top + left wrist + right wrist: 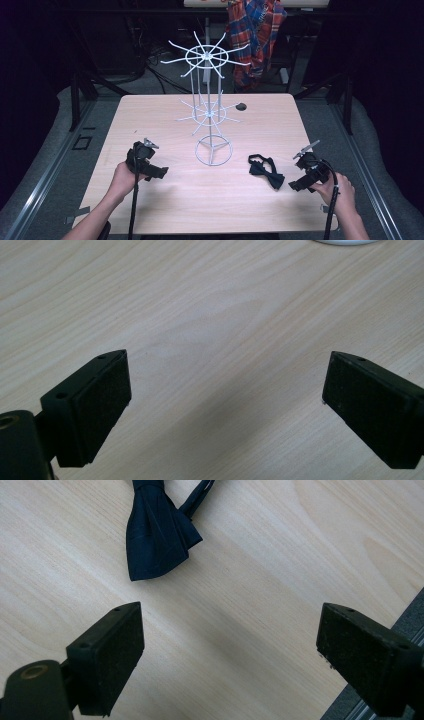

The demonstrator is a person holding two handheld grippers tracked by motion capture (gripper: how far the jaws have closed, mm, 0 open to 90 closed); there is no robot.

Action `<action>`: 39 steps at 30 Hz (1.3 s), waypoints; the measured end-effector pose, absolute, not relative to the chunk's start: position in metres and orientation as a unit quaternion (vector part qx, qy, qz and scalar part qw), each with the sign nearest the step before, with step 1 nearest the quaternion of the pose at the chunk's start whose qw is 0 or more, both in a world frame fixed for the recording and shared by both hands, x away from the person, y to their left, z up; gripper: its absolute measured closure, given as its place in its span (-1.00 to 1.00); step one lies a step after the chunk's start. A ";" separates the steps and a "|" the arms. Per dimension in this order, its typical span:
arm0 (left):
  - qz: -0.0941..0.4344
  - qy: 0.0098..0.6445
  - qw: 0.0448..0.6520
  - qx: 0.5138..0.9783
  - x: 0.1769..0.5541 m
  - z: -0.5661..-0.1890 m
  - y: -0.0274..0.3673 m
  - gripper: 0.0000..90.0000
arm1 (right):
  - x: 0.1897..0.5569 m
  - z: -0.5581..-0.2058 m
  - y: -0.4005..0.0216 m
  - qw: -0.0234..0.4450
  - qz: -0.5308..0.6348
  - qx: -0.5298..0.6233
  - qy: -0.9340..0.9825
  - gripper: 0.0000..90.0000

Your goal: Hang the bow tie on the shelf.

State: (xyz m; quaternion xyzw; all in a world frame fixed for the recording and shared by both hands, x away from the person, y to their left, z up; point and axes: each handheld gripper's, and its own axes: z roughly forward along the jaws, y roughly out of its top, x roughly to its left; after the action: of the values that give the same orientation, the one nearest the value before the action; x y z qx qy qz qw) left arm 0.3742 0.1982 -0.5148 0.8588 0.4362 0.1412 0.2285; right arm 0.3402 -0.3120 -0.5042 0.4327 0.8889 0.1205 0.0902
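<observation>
A light wood-grain table (pixel 165 205) stands on grey carpet (pixel 50 150) in a dim room that falls to black at nine and three o'clock. At twelve o'clock, a red-and-blue plaid shirt (pixel 255 35) hangs beside dark cables (pixel 150 65) on the floor. Metal rails (pixel 45 175) run along the carpet at both sides.

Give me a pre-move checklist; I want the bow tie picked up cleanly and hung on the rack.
1. Right tongs open, nothing between them: ok.
2. Left tongs open, nothing between them: ok.
3. Bow tie flat on the table, untouched, beside the right tongs: ok.
4. Strap loop free, not snagged: cannot tell.
5. Rack upright, base on the table, arms bare: ok.
6. Right tongs lined up on the bow tie: not ok; it lies ahead, off to one side.
</observation>
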 end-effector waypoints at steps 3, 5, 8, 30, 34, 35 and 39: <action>0.140 0.437 0.228 0.859 0.374 -0.515 0.199 -0.88 | 0.340 -0.504 -0.311 0.089 0.119 0.430 0.891 -0.75; 0.139 0.437 0.228 0.859 0.374 -0.515 0.199 -0.88 | 0.340 -0.504 -0.310 0.090 0.121 0.429 0.891 -0.76; 0.139 0.435 0.231 0.859 0.374 -0.514 0.198 -0.88 | 0.340 -0.503 -0.308 0.096 0.121 0.430 0.890 -0.76; 0.137 0.435 0.225 0.861 0.373 -0.515 0.197 -0.88 | 0.345 -0.503 -0.284 0.096 0.133 0.397 0.903 -0.84; 0.136 0.434 0.226 0.862 0.373 -0.515 0.197 -0.88 | 0.346 -0.505 -0.278 0.094 0.130 0.391 0.906 -0.84; 0.136 0.434 0.226 0.862 0.373 -0.515 0.197 -0.88 | 0.346 -0.505 -0.278 0.094 0.130 0.391 0.906 -0.84; 0.136 0.434 0.226 0.862 0.373 -0.515 0.197 -0.88 | 0.347 -0.508 -0.270 0.090 0.129 0.382 0.910 -0.84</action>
State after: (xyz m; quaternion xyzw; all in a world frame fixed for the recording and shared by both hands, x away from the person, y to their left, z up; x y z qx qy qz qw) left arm 0.3731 0.1969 -0.5155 0.8616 0.4336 0.1359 0.2263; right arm 0.3470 -0.2695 -0.5077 0.3823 0.9105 0.1294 0.0898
